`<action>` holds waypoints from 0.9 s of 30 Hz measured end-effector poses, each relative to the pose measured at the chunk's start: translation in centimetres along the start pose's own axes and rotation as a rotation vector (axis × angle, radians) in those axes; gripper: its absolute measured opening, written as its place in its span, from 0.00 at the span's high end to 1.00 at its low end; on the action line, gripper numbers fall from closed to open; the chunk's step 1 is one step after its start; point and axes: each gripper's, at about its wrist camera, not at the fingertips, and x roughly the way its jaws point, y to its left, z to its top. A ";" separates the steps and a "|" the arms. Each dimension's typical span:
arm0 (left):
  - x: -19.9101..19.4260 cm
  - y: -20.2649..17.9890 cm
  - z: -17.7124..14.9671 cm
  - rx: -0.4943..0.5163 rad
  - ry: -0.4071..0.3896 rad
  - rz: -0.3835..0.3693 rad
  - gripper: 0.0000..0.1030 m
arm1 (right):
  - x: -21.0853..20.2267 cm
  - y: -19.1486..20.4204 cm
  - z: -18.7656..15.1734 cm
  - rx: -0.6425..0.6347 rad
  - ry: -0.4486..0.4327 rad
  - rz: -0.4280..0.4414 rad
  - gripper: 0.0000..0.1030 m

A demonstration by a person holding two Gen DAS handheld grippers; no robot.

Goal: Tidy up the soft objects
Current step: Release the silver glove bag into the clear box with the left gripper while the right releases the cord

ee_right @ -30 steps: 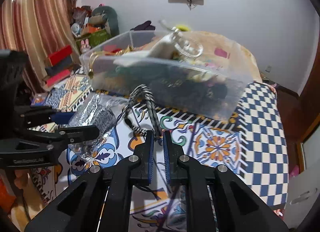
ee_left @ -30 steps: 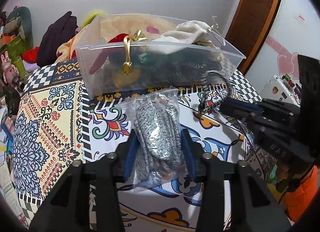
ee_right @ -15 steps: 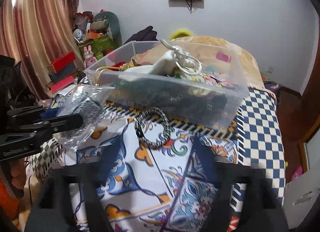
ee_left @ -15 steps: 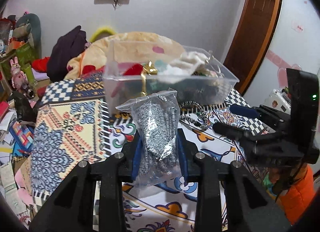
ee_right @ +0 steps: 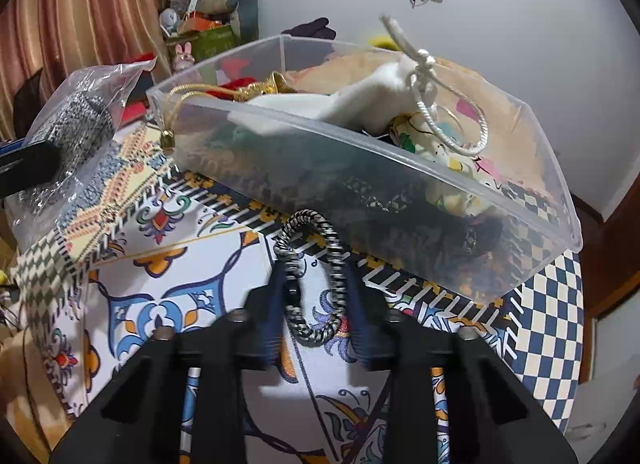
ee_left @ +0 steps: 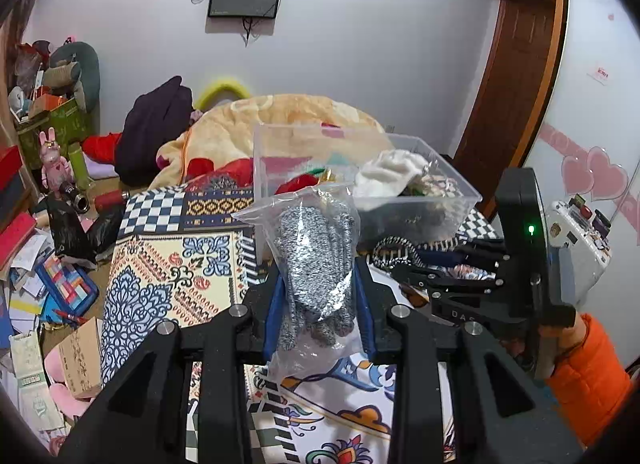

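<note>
The patterned cloth covers the table and fills the lower half of both views; in the left wrist view it appears as cloth in the left centre.

The clear bin spans the centre and right of the right wrist view, resting on the cloth. It holds a heap of soft items, with a white pouch on top, its cord looped above the rim. A gold cord hangs over the bin's left corner. In the left wrist view the bin sits centre right, behind the bag.

The bag, clear plastic with a speckled grey knit item inside, stands upright in the centre of the left wrist view. The left gripper is closed against it from both sides, the blue pads pressing the lower part of the bag, which is lifted off the cloth. In the right wrist view the bag appears at upper left.

The right gripper sits at bottom centre of its own view. Its jaws stand partly open, one on each side of the loop, a black-and-white braided ring lying on the cloth just in front of the bin. The pads are blurred; contact with the loop cannot be determined. In the left wrist view the right gripper enters from the right, beside the loop.
</note>
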 end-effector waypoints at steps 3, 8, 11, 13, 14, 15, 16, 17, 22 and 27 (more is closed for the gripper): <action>-0.1 -0.5 0.5 0.011 -0.016 -0.008 0.69 | -1.0 -0.3 -0.6 0.017 -0.032 -0.003 0.87; -0.6 -1.5 1.8 0.044 -0.055 -0.008 0.69 | -4.1 -0.6 -1.5 0.040 -0.110 -0.002 0.88; -0.7 -1.9 2.9 0.054 -0.085 -0.008 0.69 | -6.4 -0.9 -1.6 0.053 -0.169 0.000 0.88; -0.7 -2.2 3.7 0.060 -0.104 -0.007 0.69 | -7.8 -1.1 -1.3 0.056 -0.209 -0.006 0.88; -0.7 -2.3 4.2 0.064 -0.117 -0.004 0.69 | -8.6 -1.2 -0.9 0.057 -0.237 -0.010 0.88; -0.6 -2.5 4.7 0.069 -0.125 -0.001 0.69 | -9.2 -1.4 -0.7 0.056 -0.260 -0.016 0.88; -0.5 -2.6 5.1 0.071 -0.133 0.003 0.69 | -9.6 -1.5 -0.2 0.055 -0.285 -0.024 0.88; -0.4 -2.8 5.5 0.072 -0.141 0.007 0.69 | -10.1 -1.6 0.3 0.054 -0.311 -0.033 0.88; 0.9 -3.5 7.2 0.075 -0.163 0.012 0.69 | -10.4 -2.8 2.5 0.087 -0.374 -0.069 0.88; 3.4 -3.4 8.4 0.055 -0.136 0.013 0.69 | -9.4 -4.3 4.2 0.146 -0.391 -0.094 0.87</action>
